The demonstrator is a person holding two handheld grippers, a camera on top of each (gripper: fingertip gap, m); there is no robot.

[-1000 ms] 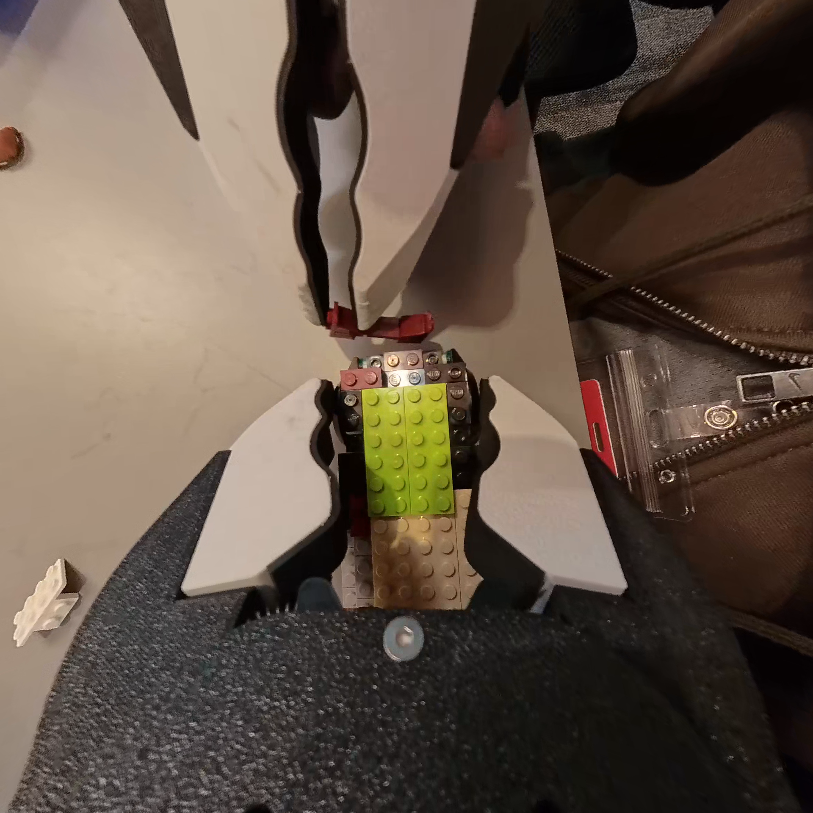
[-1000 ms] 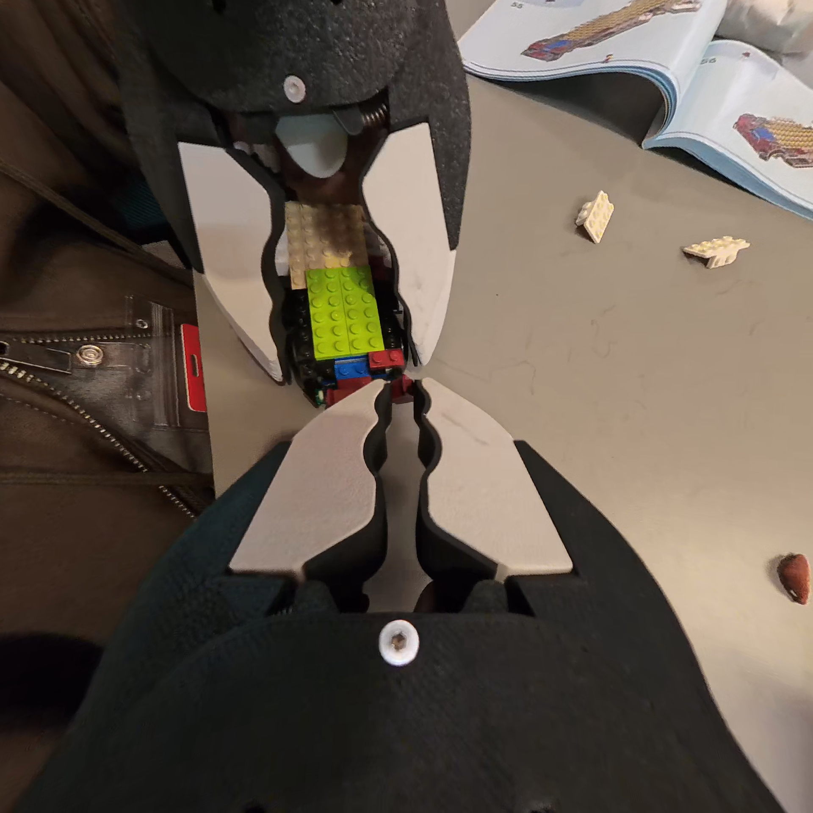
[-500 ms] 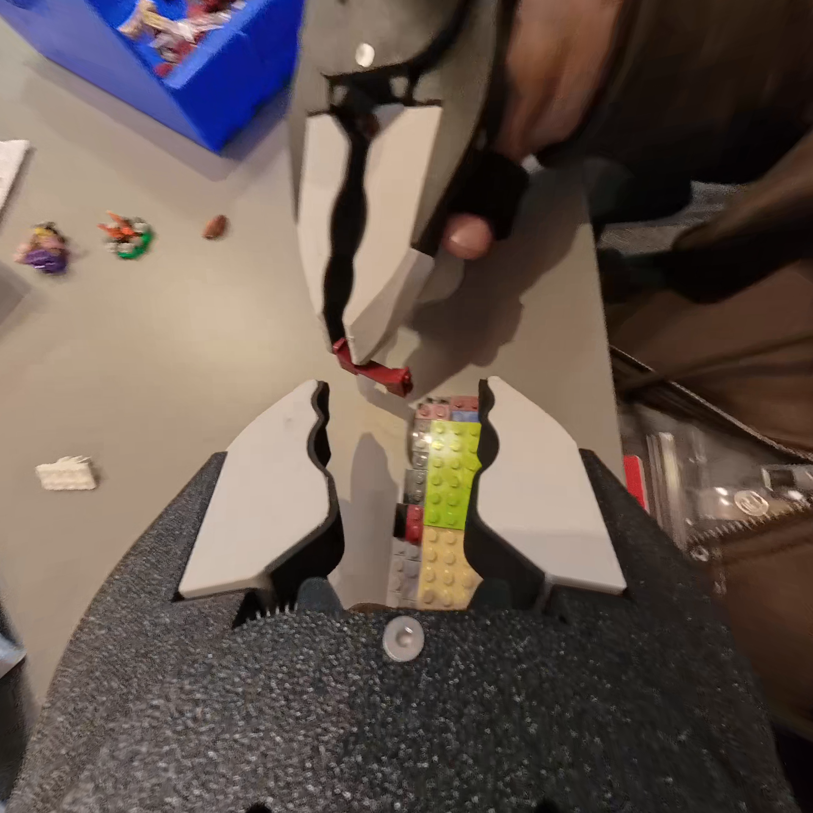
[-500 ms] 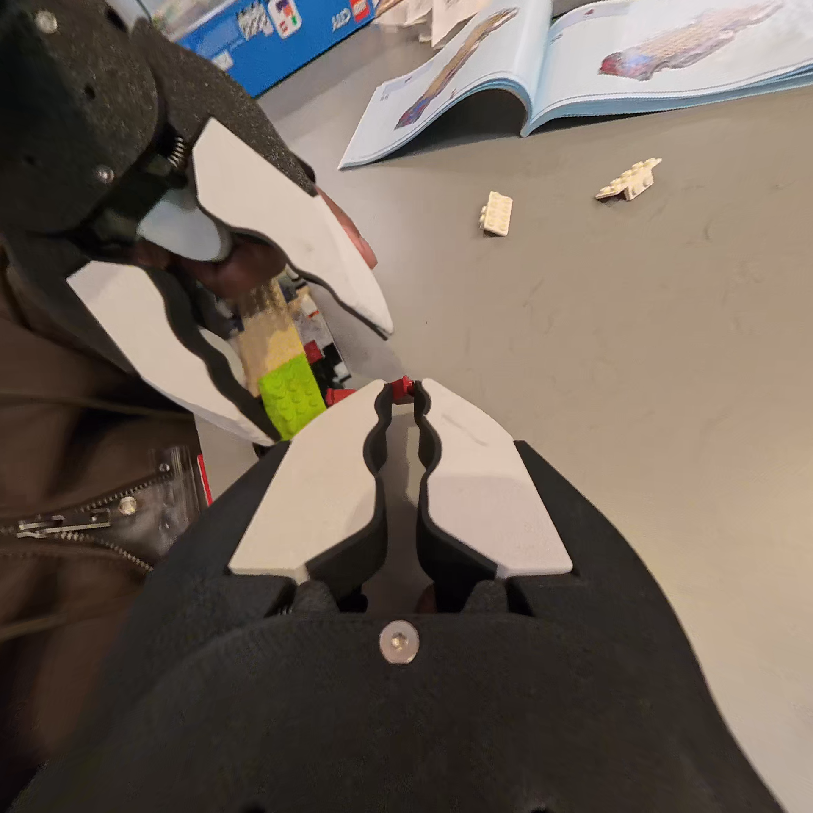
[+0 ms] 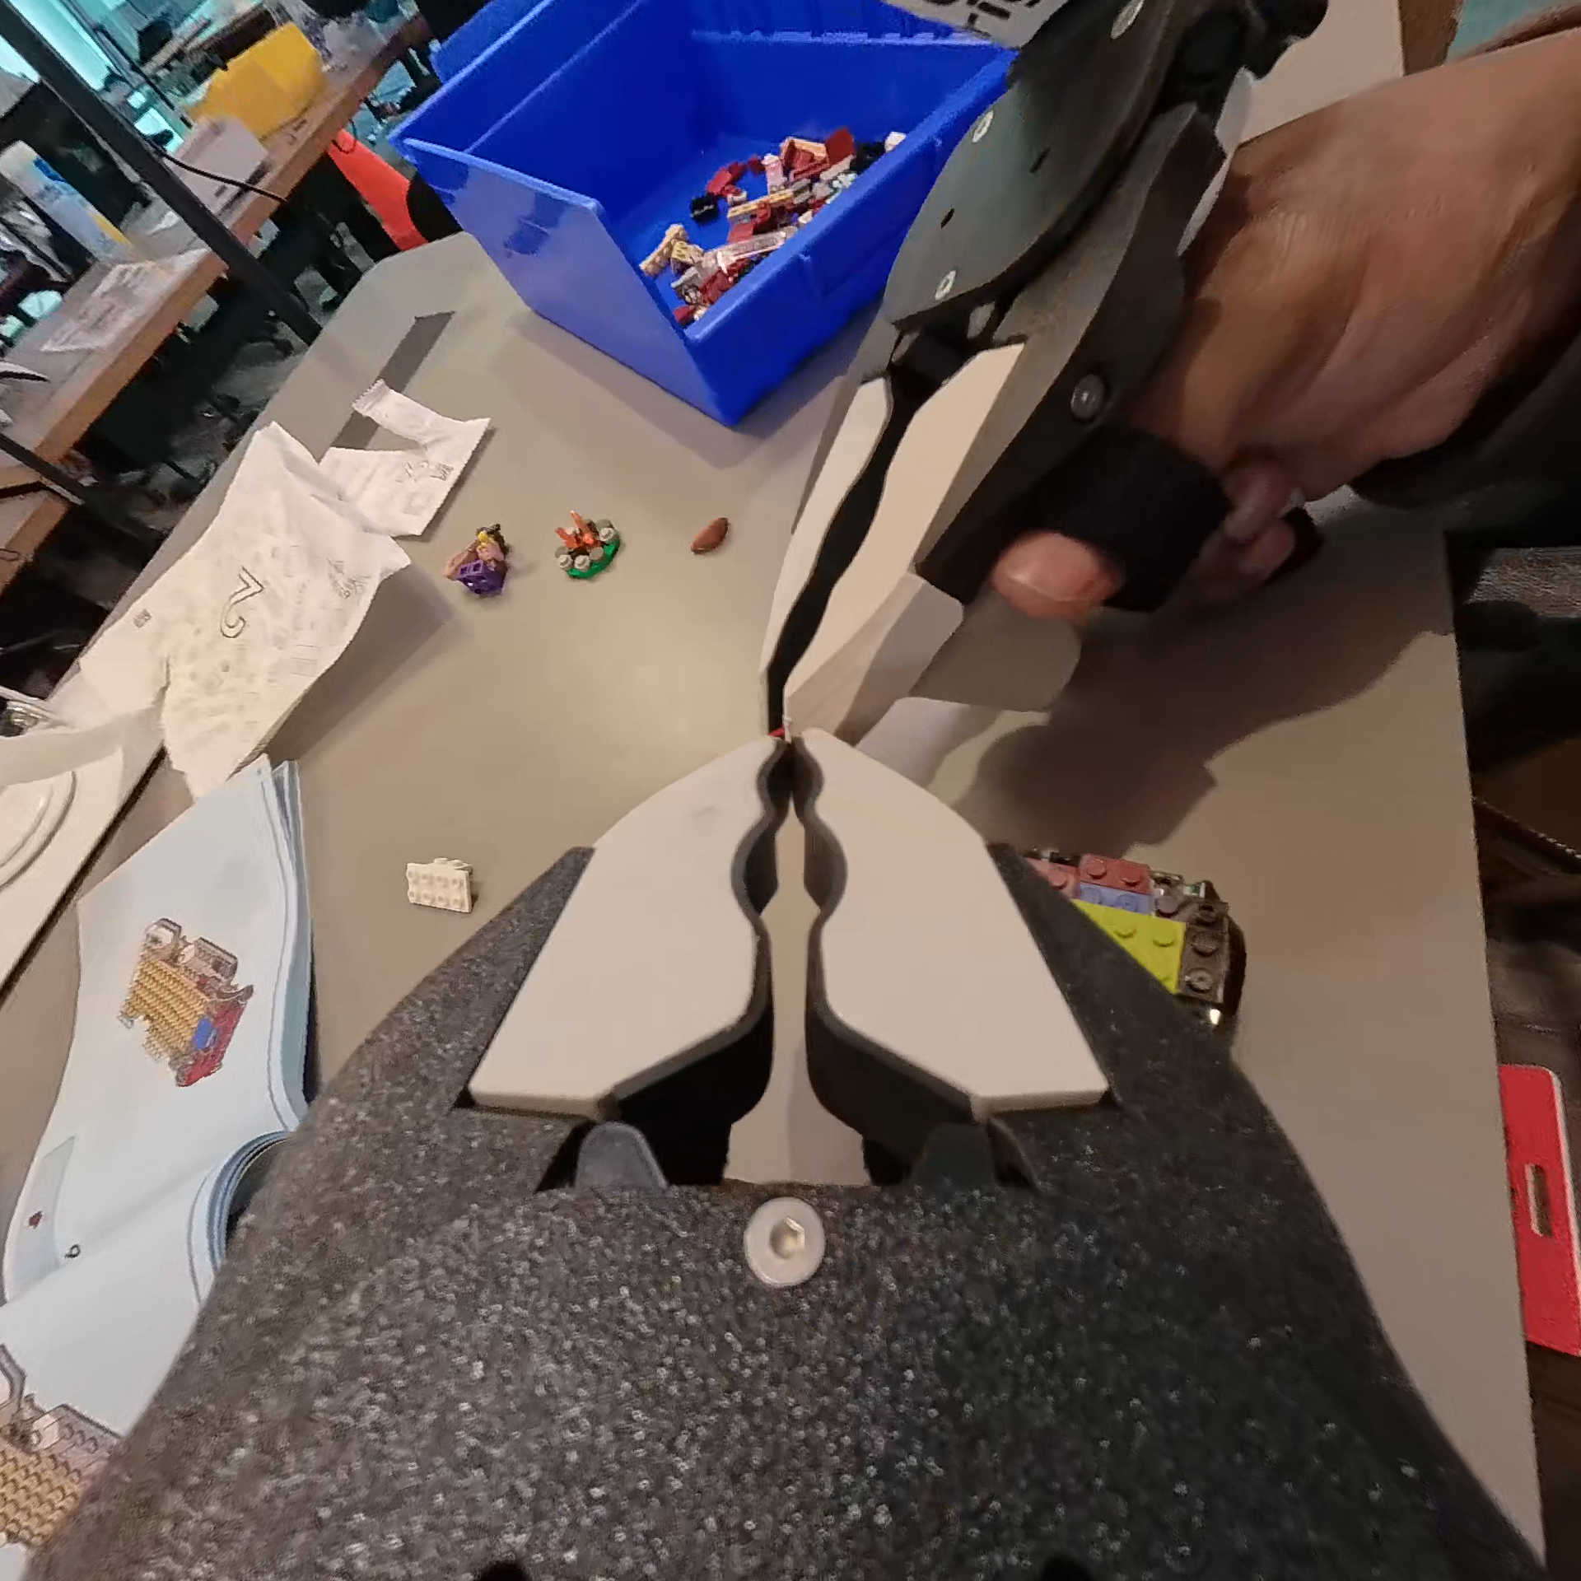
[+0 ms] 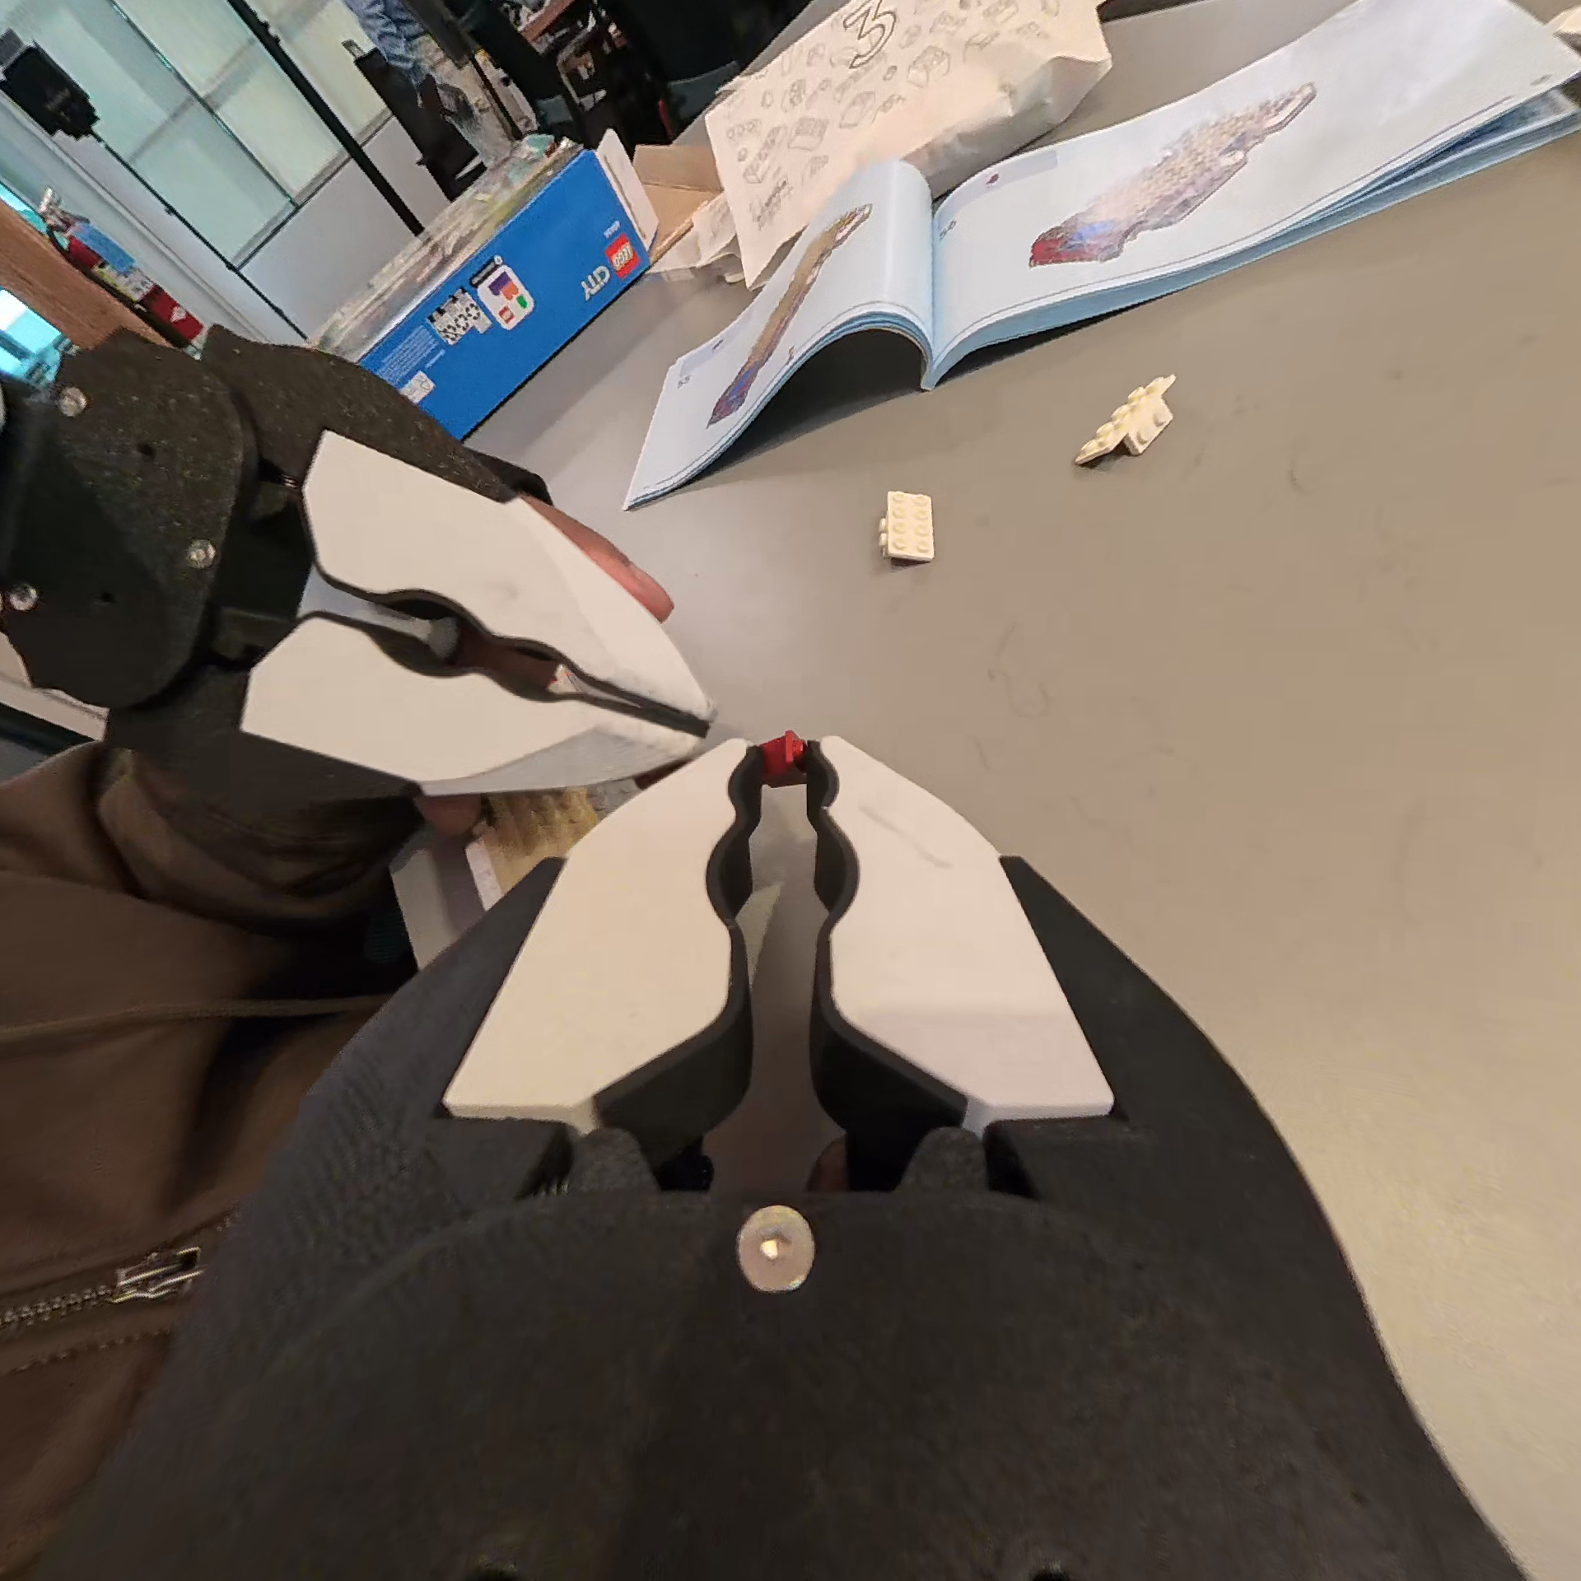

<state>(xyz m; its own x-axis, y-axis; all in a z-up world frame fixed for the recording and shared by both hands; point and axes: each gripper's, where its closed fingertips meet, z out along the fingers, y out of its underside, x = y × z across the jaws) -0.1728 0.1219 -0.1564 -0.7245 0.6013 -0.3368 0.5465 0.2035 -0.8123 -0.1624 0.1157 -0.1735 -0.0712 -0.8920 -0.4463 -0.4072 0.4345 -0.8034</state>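
My left gripper (image 5: 787, 751) is shut, its pads together with nothing showing between them. It also shows in the right wrist view (image 6: 697, 727), shut. A brick model (image 5: 1142, 932) with a lime green top lies on the grey table (image 5: 599, 701) just right of it, outside the fingers. Its tan studs (image 6: 539, 821) peek out under the left gripper in the right wrist view. My right gripper (image 6: 783, 753) is shut on a small dark red piece (image 6: 780, 757). The right gripper (image 5: 783, 727) points down, tip to tip with my left gripper.
A blue bin (image 5: 547, 214) of loose bricks stands at the back. An open booklet (image 6: 1112, 231), paper bags (image 5: 257, 547), a blue box (image 6: 513, 282), white bricks (image 6: 908, 526) (image 6: 1129, 423), two small builds (image 5: 481, 560) (image 5: 589, 547) and a brown piece (image 5: 710, 535) lie around. The table edge (image 5: 1454, 770) is at the right. Less than 4 cm separates the two grippers' tips.
My left gripper let go of the brick model, which now lies on the table beside it, and its jaws closed. My right gripper kept the dark red piece and lifted away from the model.
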